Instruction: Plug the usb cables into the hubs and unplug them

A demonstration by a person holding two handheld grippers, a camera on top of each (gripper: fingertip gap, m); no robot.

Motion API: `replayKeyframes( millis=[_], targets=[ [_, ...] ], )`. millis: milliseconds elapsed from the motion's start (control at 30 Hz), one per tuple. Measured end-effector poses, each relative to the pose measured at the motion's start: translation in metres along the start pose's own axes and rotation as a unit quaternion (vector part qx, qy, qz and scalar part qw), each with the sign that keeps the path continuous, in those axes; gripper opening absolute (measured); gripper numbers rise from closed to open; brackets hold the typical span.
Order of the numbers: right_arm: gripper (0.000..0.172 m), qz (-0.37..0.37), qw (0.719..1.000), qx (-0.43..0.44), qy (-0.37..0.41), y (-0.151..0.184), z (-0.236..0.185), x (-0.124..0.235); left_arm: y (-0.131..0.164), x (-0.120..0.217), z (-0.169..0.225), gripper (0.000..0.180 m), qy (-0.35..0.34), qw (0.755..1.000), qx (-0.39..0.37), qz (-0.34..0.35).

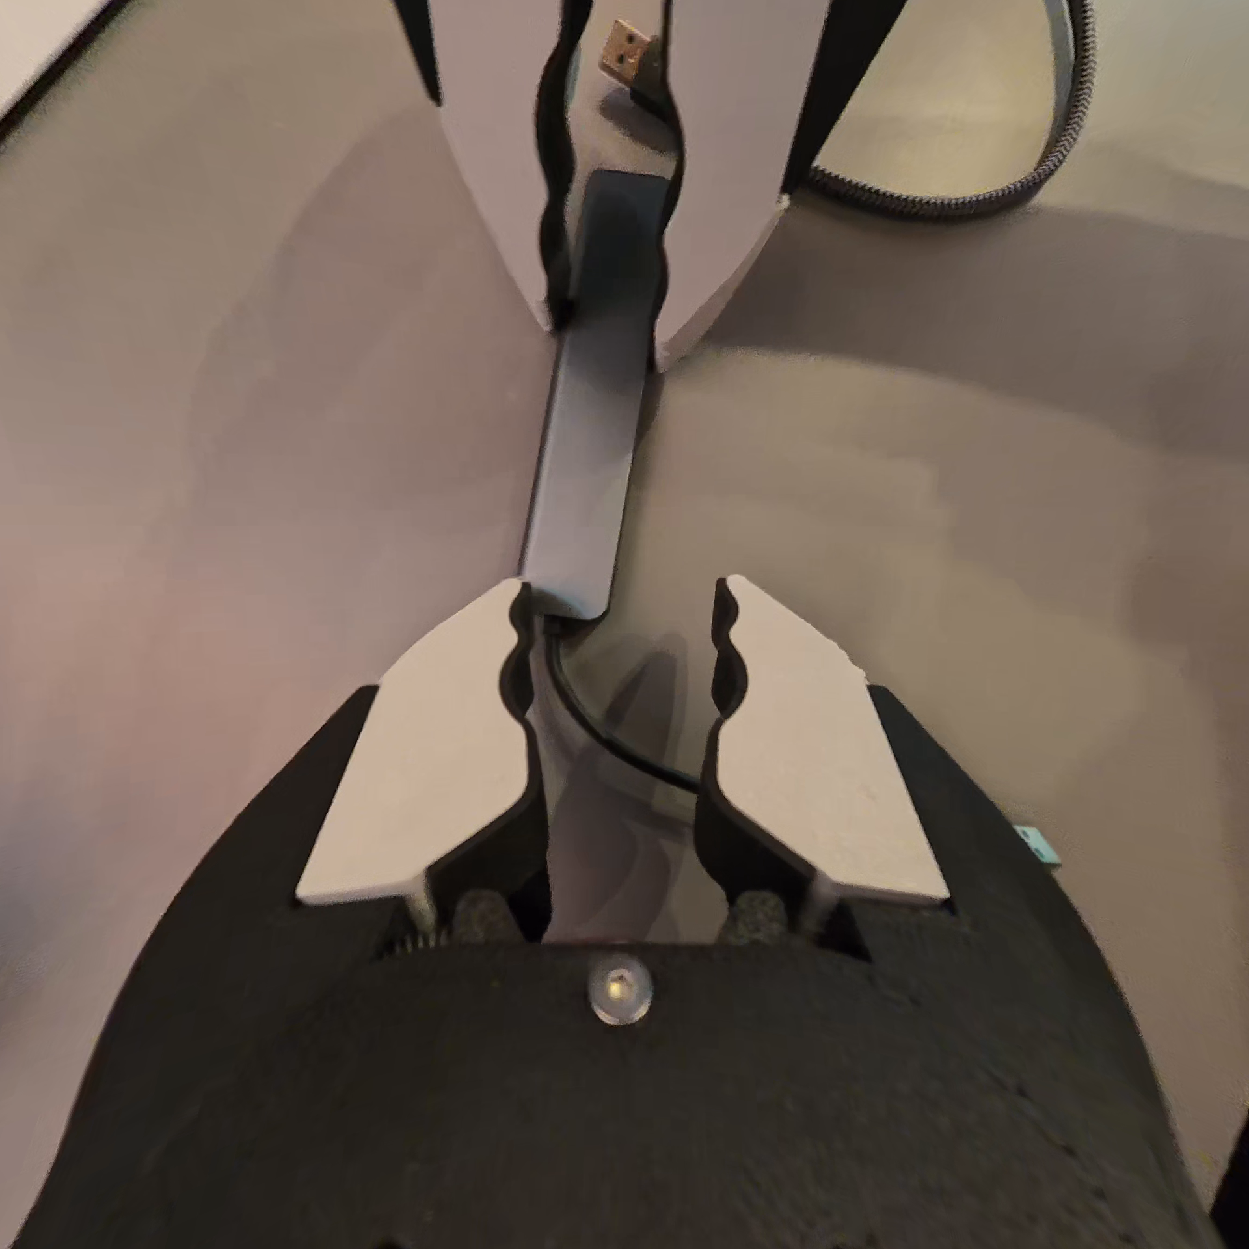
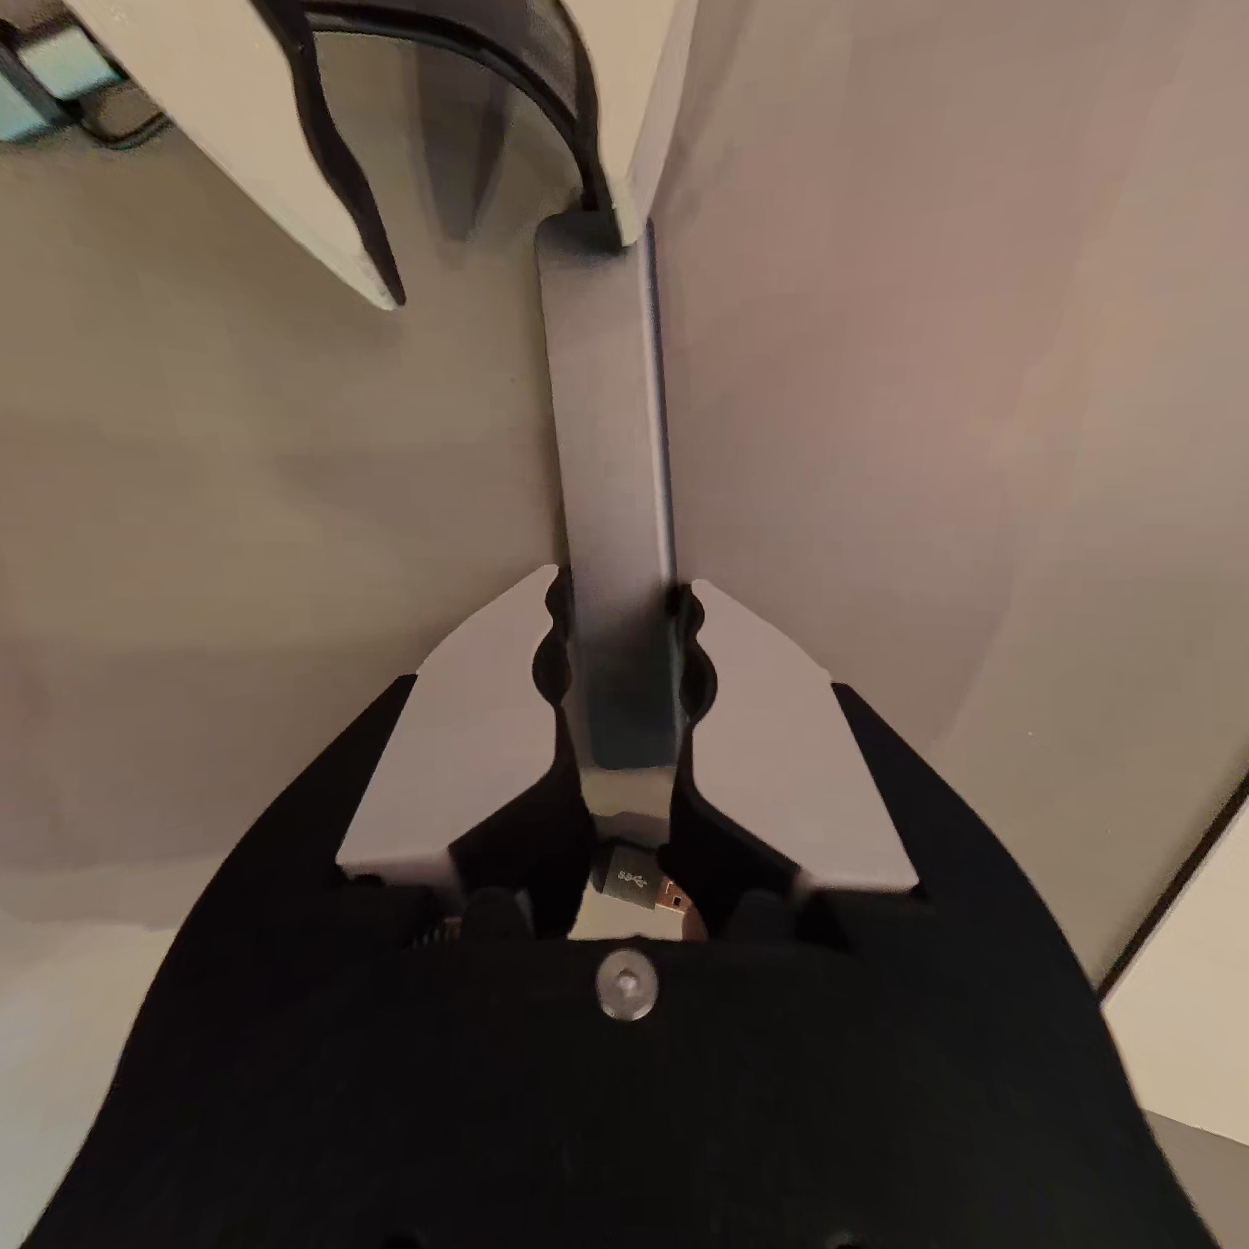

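Note:
A long grey USB hub (image 1: 588,473) lies flat on the beige table (image 1: 236,405) and runs between both grippers. My left gripper (image 1: 622,595) is open at the hub's near end. Its left pad (image 1: 517,622) touches the hub's corner, and its right pad stands well clear. The hub's thin black cable (image 1: 608,730) runs back between the left fingers. My right gripper (image 2: 622,581) is shut on the hub (image 2: 608,405) at the other end, with both pads against its sides. It also shows in the left wrist view (image 1: 611,345). A loose USB plug (image 1: 625,57) lies just behind the right gripper, and under it in the right wrist view (image 2: 628,885).
A braided grey cable (image 1: 980,196) loops on the table at the far right. A teal object (image 1: 1034,845) lies beside the left gripper's right side and shows again in the right wrist view (image 2: 54,74). A white board (image 2: 1183,1014) borders the table. Tip to tip, the grippers are about 8 cm apart.

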State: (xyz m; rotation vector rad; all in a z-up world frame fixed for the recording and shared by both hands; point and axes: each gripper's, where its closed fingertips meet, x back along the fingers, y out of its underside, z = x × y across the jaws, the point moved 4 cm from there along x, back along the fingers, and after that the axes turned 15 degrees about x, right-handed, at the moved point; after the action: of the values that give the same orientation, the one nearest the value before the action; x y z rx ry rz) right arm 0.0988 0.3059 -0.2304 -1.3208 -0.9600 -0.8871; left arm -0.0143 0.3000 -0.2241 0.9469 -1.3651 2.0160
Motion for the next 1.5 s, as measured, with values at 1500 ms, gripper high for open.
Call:
replayKeyframes(
  millis=[1500],
  targets=[
    [0.011, 0.526, 0.806, -0.219, 0.159, -0.098, -0.04, 0.149, -0.058, 0.069, 0.071, 0.012, 0.414, 0.876, 0.069, 0.237]
  ],
)
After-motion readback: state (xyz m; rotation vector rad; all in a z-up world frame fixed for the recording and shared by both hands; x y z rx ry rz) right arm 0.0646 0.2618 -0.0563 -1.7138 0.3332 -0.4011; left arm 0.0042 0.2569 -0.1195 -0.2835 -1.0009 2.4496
